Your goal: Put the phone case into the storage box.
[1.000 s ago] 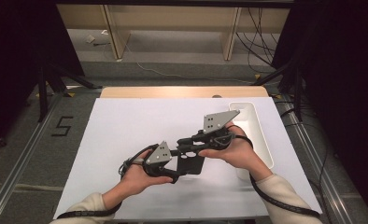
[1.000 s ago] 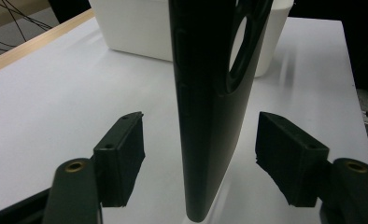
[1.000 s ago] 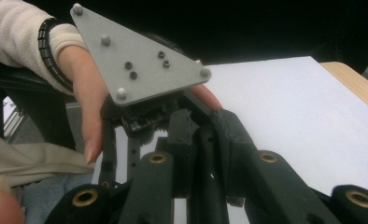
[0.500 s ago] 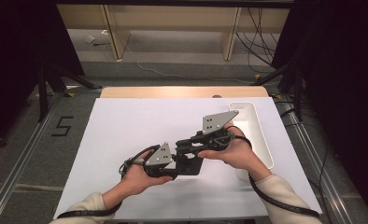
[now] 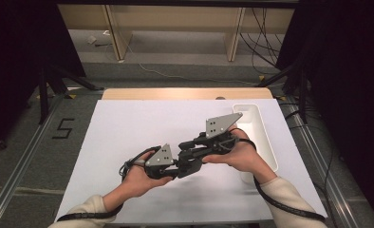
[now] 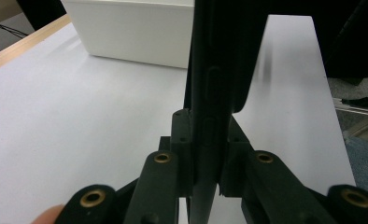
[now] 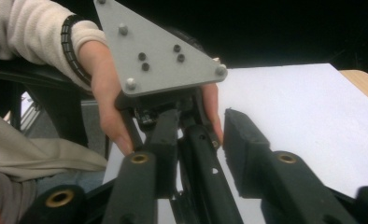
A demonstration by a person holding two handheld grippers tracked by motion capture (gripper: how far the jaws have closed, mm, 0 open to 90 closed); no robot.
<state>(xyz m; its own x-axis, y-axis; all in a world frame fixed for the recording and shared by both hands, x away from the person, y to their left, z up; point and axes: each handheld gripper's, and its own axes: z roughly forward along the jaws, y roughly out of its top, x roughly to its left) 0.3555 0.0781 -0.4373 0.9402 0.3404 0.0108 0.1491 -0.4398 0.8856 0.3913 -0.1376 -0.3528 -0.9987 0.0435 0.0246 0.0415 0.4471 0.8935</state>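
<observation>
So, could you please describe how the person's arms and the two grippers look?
Both grippers are black, each topped by a grey three-cornered plate with dark screws: left gripper, right gripper. Brass-coloured bushings sit at the jaw pivots. A black ribbed cable trails along each forearm. The sleeves are cream.

grippers: 2 | flat black slab (image 5: pixel 191 161): 1 | white tray (image 5: pixel 261 137): 1 | white table (image 5: pixel 142 128): 1

A table (image 5: pixel 128 133) stands in front of the person. A tray (image 5: pixel 261 133) lies along the table's right edge. Both grippers meet near the middle of the table, left of the tray: the left gripper (image 5: pixel 178 166) nearer the person, the right gripper (image 5: pixel 194 145) just behind it. A flat panel (image 6: pixel 215 93) sits between them.
</observation>
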